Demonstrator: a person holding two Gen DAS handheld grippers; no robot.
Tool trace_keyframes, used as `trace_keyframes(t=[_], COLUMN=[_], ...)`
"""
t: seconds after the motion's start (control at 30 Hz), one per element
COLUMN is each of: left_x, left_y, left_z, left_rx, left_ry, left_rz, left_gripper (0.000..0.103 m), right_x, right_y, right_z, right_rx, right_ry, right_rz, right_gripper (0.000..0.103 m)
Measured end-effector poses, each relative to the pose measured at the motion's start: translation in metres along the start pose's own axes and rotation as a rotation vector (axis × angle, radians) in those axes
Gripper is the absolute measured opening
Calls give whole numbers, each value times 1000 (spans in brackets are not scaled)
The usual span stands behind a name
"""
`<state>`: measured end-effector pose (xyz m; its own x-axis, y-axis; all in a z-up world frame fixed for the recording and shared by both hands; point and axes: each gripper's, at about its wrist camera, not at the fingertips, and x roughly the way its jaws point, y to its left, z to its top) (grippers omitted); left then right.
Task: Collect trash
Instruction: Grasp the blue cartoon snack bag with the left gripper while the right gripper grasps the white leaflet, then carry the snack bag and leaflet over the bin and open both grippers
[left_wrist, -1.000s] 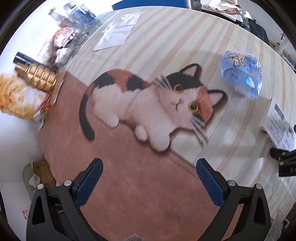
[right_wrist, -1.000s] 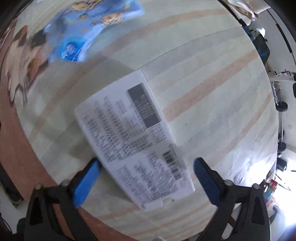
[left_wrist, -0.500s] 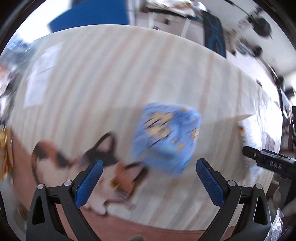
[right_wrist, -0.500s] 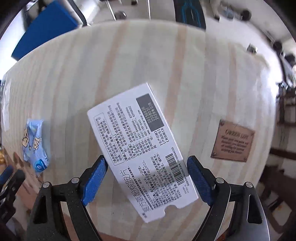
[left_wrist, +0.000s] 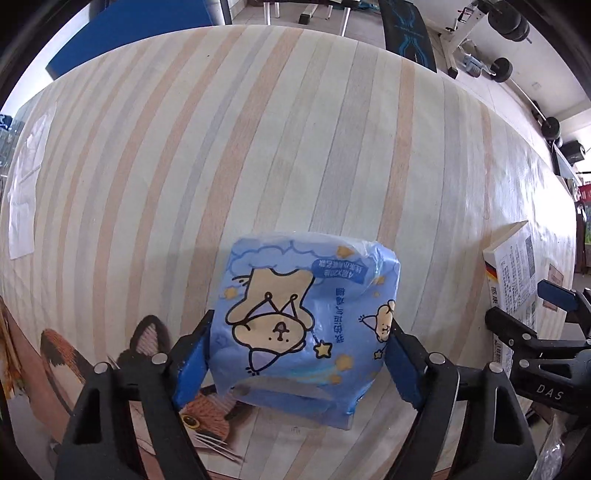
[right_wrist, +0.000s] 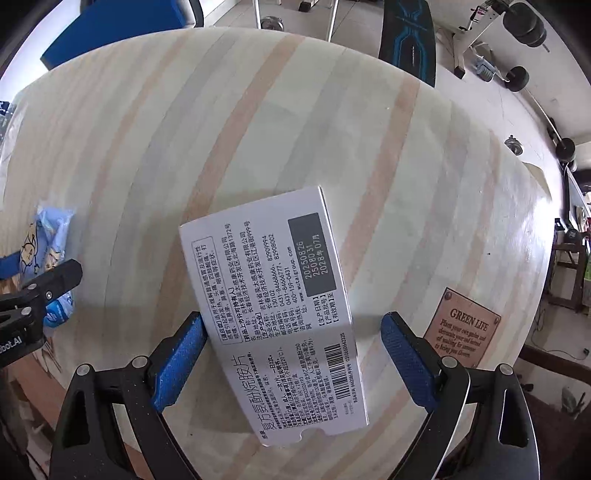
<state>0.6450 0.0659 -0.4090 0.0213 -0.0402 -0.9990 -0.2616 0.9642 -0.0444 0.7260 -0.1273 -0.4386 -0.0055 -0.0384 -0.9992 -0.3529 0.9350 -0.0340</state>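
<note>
Where visible, plaque (right_wrist: 462, 322) right-view only.
</note>
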Motion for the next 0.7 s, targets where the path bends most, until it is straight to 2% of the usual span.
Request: trace_keyframes(t=[0.13,0.17,0.27,0.5,0.7], left_x=[-2,-3,-11,-35,-69], left_y=[3,3,10,5,12], left_z=[-6,-7,-20,-37,-73], left_rx=[-3,-5,-12,-10,-39], left_ry=[-17,-23,-39,-95,-174], left_rz=[4,6,10,31,54], left_gripper=[77,77,75,75,75], right_x=[0,3,-22,-42,-73], right_y=[17,10,5,10,19], right_z=[-19,-22,-34,-47,-70], right_rx=[4,4,-2,53,68], right_ry=[-27,-31,-50,-67,-130], right_rz=[-2,-1,-2,46,64], right_gripper=[93,91,79,78,78])
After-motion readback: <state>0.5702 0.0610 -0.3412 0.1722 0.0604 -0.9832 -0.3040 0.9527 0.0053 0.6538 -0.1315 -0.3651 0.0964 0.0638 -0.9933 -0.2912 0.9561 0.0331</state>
